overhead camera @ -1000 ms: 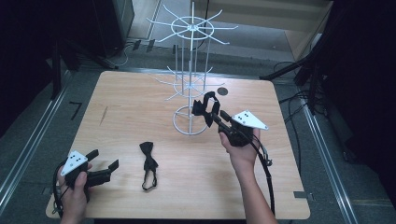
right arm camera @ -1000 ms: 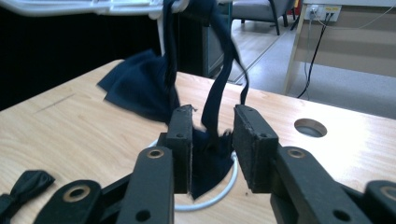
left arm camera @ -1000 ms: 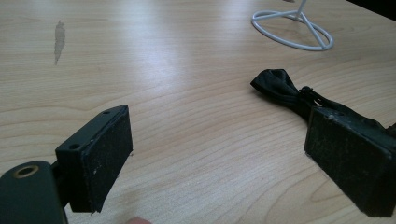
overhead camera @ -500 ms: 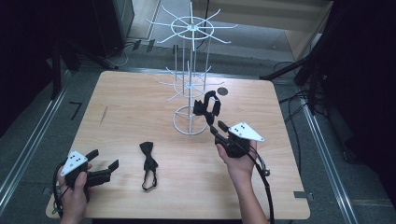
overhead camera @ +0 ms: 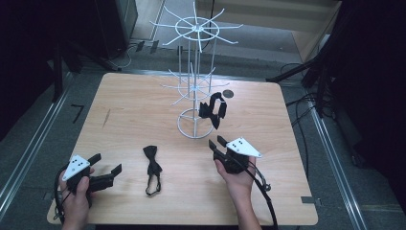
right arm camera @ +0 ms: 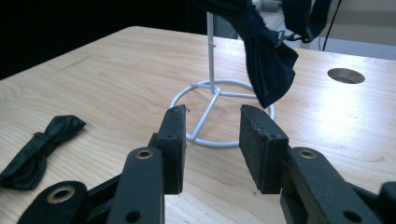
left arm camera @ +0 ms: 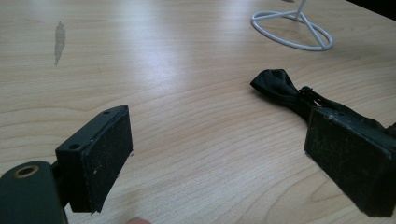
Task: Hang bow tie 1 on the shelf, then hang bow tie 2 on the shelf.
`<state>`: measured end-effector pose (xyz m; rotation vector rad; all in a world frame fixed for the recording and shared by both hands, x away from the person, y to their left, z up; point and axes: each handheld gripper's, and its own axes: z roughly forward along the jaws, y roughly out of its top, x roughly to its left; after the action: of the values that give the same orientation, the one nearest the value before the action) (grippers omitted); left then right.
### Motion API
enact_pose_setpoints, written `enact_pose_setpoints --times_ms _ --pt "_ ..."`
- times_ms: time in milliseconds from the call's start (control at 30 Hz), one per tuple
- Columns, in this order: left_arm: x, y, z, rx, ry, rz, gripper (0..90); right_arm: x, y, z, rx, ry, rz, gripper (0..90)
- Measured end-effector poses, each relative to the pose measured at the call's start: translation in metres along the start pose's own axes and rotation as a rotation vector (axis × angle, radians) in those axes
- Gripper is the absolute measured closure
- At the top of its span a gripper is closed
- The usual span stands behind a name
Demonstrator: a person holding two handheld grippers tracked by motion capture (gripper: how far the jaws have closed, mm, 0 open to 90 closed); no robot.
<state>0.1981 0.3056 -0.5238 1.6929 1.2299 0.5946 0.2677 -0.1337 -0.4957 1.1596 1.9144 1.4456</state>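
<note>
**Two bow ties, one hung on the rack and one flat on the desk**

In the high view, your right gripper [overhead camera: 218, 143] sits right of centre in the frame, just below the ring base of the white wire rack [overhead camera: 194, 125]. Its jaws stand apart with nothing between them and have just been opening; in the right gripper view they frame the rack's base ring [right arm camera: 219, 112] without touching it. The hung bow tie [overhead camera: 213, 109] dangles from a lower rack arm, slightly above and left of your right gripper in the high view; in the right gripper view it hangs at the upper centre of the frame [right arm camera: 268, 60], clear of the jaws.

Your left gripper [overhead camera: 105, 165] rests at the lower left of the high view, jaws spread wide and holding nothing. The second bow tie [overhead camera: 152, 167] lies flat on the desk [overhead camera: 134, 110] at lower centre, between your two hands and touching neither. In the left gripper view it shows at the right [left arm camera: 285, 88], partly behind the right-hand jaw.
</note>
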Motion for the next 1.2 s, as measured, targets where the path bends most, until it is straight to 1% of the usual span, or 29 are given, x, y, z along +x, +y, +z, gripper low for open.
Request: enact_pose_setpoints --times_ms 100,167,333,367,400,467,533,767,833,1000,1200 --pt "0.000 0.000 0.000 0.002 -0.001 0.001 8.5 0.003 -0.001 -0.001 -0.004 -0.001 0.001 62.2" --pt "0.000 0.000 0.000 -0.001 0.000 0.000 8.5 0.008 -0.003 -0.001 -0.005 0.007 0.011 62.0" --pt "0.000 0.000 0.000 -0.001 -0.002 -0.001 8.5 0.016 -0.009 0.000 0.001 0.027 0.011 61.9" --pt "0.000 0.000 0.000 -0.001 -0.002 -0.001 8.5 0.016 -0.009 0.000 0.001 0.027 0.011 61.9" --pt "0.000 0.000 0.000 -0.001 -0.002 -0.001 8.6 0.018 -0.013 0.001 -0.002 0.034 0.022 61.9" --pt "0.000 0.000 0.000 -0.001 -0.002 -0.001 8.5 0.020 -0.016 0.002 0.007 0.036 0.028 61.9" --pt "0.000 0.000 0.000 -0.001 -0.003 0.000 8.5 0.022 -0.018 0.002 0.011 0.040 0.022 61.9" --pt "0.000 0.000 0.000 0.000 -0.001 0.001 8.5 0.029 -0.023 0.001 0.015 0.061 0.037 61.4" --pt "0.000 0.000 0.000 -0.002 0.000 0.000 8.5 0.031 -0.024 0.002 0.016 0.069 0.029 61.2" --pt "0.000 0.000 0.000 0.001 -0.001 -0.001 8.5 0.034 -0.027 0.001 0.024 0.080 0.041 61.1" --pt "0.000 0.000 0.000 -0.001 -0.001 0.000 8.5 0.041 -0.033 0.003 0.039 0.101 0.043 61.1"
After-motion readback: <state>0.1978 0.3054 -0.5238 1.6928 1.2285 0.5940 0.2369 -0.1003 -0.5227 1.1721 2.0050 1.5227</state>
